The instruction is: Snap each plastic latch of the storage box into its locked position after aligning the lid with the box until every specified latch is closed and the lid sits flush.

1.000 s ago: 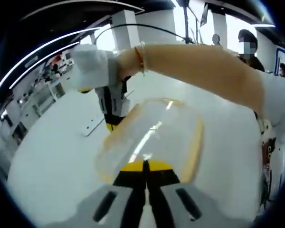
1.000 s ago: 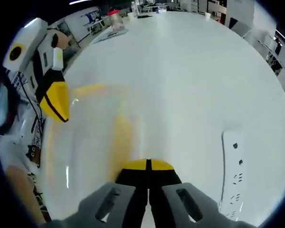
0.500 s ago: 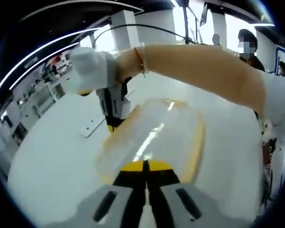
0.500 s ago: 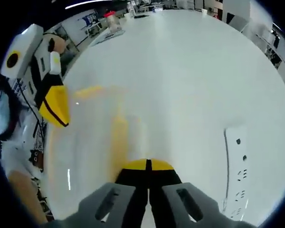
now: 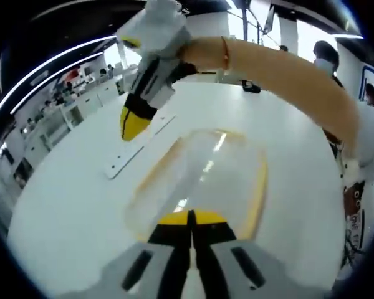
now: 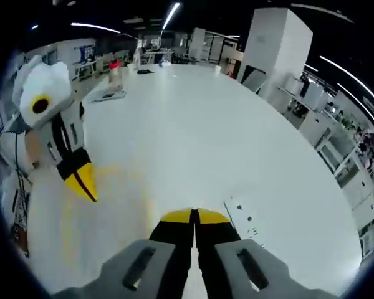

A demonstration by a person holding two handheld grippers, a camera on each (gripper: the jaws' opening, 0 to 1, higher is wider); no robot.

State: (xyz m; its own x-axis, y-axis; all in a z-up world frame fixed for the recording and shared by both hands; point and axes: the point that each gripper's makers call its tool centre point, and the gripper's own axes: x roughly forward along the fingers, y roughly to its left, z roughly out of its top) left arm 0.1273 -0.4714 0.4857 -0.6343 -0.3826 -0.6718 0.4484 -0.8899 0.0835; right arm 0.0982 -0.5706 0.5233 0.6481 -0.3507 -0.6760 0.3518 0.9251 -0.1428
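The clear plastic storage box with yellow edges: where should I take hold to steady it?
Grip the clear plastic storage box by a long yellow-edged side, coming in from beside it: the lid is flat and smooth, offering no hold from above. Hedged; latch detail is blurred.

L gripper (image 5: 191,219): bottom centre of left gripper view, jaws pressed together, yellow tips touching. R gripper (image 5: 134,124) upper left of that view, tips angled down-left, bare forearm (image 5: 280,71) running to the right edge. R gripper (image 6: 194,218) bottom centre of right gripper view, jaws closed. L gripper (image 6: 81,180) at left there, tips down.
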